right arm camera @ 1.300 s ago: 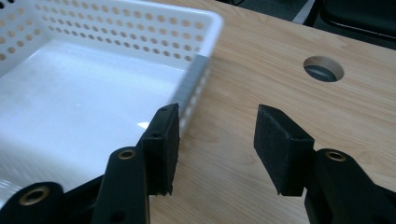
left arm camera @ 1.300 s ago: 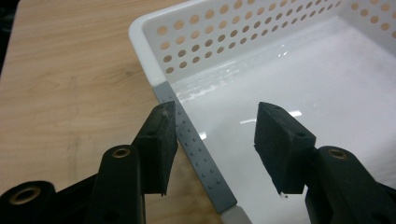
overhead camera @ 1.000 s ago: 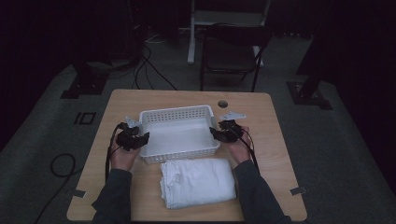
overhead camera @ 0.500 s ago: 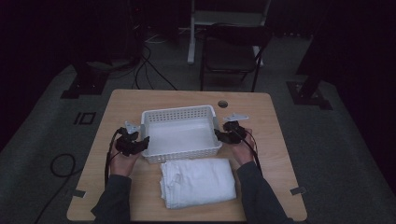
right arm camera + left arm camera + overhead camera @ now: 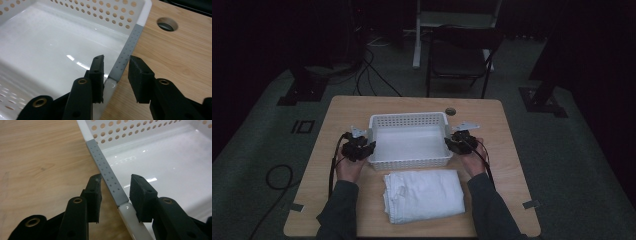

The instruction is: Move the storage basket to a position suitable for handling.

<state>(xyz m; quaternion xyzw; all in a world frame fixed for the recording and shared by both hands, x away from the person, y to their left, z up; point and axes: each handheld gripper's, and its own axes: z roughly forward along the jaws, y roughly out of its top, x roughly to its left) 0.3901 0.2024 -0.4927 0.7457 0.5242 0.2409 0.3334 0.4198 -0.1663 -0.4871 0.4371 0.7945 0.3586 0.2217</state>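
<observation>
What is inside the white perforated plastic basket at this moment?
Nothing: the white perforated plastic basket shows only its bare glossy floor. The near wall hides a thin strip of that floor in the high view.

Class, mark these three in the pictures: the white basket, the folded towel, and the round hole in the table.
basket (image 5: 408, 120): high view, far perforated wall.
towel (image 5: 424, 195): high view, middle of its top.
hole (image 5: 167, 24): right gripper view, its opening.

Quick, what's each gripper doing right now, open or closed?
Left gripper: open, jaws straddling the basket rim.
Right gripper: open, straddling the opposite rim.
</observation>
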